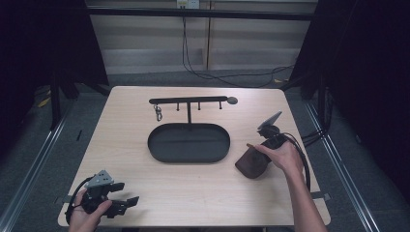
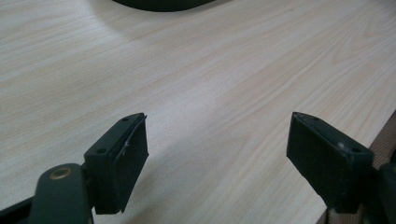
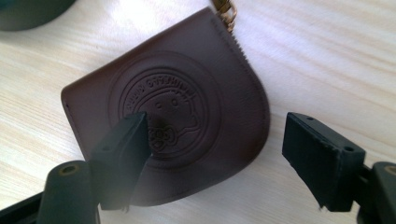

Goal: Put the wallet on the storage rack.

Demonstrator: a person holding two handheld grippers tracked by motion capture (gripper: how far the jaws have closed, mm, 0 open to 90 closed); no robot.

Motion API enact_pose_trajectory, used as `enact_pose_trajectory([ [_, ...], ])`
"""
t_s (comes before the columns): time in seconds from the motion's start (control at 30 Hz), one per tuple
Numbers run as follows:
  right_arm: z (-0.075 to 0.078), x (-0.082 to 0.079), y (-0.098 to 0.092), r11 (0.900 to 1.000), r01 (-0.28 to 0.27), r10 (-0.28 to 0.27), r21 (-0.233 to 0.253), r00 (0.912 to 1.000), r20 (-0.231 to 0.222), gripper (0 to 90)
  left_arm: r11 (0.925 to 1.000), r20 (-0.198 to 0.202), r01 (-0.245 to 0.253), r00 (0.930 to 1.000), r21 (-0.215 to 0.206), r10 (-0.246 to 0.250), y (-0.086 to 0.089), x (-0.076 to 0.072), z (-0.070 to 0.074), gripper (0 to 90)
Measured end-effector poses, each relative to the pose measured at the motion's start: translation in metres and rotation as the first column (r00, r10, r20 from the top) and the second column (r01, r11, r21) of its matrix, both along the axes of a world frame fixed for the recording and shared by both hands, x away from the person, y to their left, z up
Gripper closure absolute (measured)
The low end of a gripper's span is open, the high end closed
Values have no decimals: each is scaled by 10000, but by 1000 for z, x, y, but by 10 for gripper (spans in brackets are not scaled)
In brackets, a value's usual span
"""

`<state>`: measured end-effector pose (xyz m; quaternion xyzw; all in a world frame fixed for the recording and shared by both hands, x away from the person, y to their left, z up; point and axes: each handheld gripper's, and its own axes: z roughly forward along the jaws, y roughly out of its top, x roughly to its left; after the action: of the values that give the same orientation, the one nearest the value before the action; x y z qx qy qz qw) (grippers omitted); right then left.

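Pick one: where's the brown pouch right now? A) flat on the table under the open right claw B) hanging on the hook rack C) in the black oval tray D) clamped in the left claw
A: the brown pouch lies flat on the table right of the black oval tray, with the right claw open over it, jaws spread.

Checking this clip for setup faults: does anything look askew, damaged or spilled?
Nothing stands out. The brown pouch lies flat on the table under the open right gripper; the black tray and hook rack look intact.

Smooth embossed brown leather pouch on matt pale wood-grain table.
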<state>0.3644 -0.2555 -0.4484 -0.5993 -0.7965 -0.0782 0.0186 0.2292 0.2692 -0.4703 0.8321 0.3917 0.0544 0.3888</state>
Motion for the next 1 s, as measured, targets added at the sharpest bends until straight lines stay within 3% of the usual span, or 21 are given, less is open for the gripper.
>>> enact_pose_trajectory([
  [0.17, -7, 2, 7, 9994, -71, 67, -324, 9999, -108, 166, 10000, 31, 11, 10000, -33, -11, 1, 0, 1, 205],
  [0.37, -9, 3, 6, 9999, 57, -62, -159, 9996, -279, 172, 10000, 25, -2, 10000, -53, 2, 2, 0, 1, 205],
  [0.47, -8, 3, 5, 9999, 10, -5, 166, 9994, -338, 252, 10000, 25, 30, 10000, -50, -30, 1, 0, 1, 205],
  [0.63, -7, 3, 6, 9996, 253, -248, 99, 9987, -450, 269, 10000, -11, -1, 10000, -71, 1, 2, 0, 1, 205],
  [0.73, -4, 3, 5, 9987, 506, -505, 29, 9982, -310, 365, 9999, -14, -6, 10000, -105, 6, 1, -1, 1, 205],
  [0.87, -4, 2, 0, 9976, 662, -658, 217, 9976, -223, 385, 10000, -28, 31, 10000, -84, -31, 2, 0, 1, 205],
  [0.93, -1, 2, 1, 9972, 746, -746, 41, 9971, -125, 454, 10000, -13, 46, 10000, -68, -46, 2, 0, 1, 205],
  [1.0, 2, 1, -1, 9966, 813, -813, 117, 9967, 1, 578, 10000, -1, 55, 10000, -57, -55, 2, 0, 1, 205],
])
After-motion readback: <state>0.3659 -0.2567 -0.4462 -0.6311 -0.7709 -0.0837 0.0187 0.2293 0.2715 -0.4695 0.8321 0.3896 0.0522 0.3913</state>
